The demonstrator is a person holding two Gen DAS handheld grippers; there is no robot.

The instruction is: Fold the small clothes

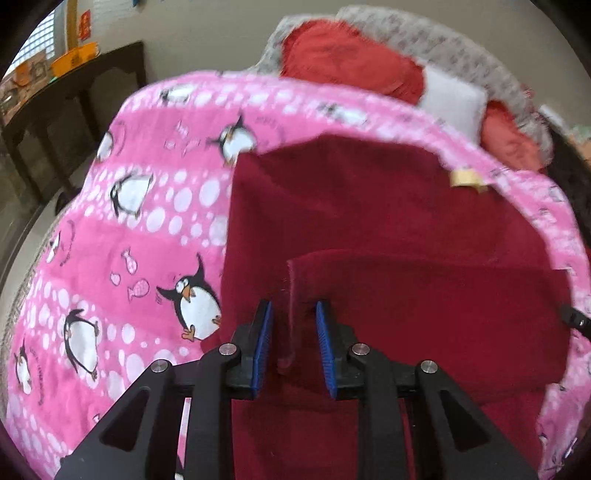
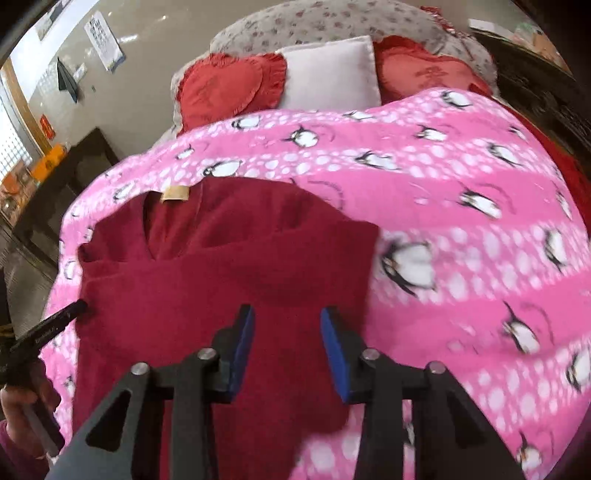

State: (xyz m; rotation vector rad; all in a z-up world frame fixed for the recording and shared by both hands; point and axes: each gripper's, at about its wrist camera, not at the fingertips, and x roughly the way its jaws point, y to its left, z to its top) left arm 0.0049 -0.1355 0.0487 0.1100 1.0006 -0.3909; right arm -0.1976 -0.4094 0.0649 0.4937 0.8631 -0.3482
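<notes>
A dark red knitted top [image 2: 229,280] lies on the pink penguin blanket [image 2: 461,206], its V-neck with a tan label [image 2: 175,192] pointing toward the pillows. In the left wrist view the top [image 1: 369,206] has a folded flap [image 1: 424,306] lying over its body. My left gripper [image 1: 294,314] is open, its blue pads on either side of the flap's raised corner, not clamping it. My right gripper [image 2: 287,317] is open and empty, just above the top's lower right part. The left gripper's tip [image 2: 70,310] shows at the top's left edge.
The blanket [image 1: 122,229] covers a bed. Two red heart-shaped cushions [image 2: 229,88] and a white pillow [image 2: 332,74] sit at the head against a floral bolster [image 2: 332,18]. A dark wooden table [image 2: 66,177] stands to the left of the bed.
</notes>
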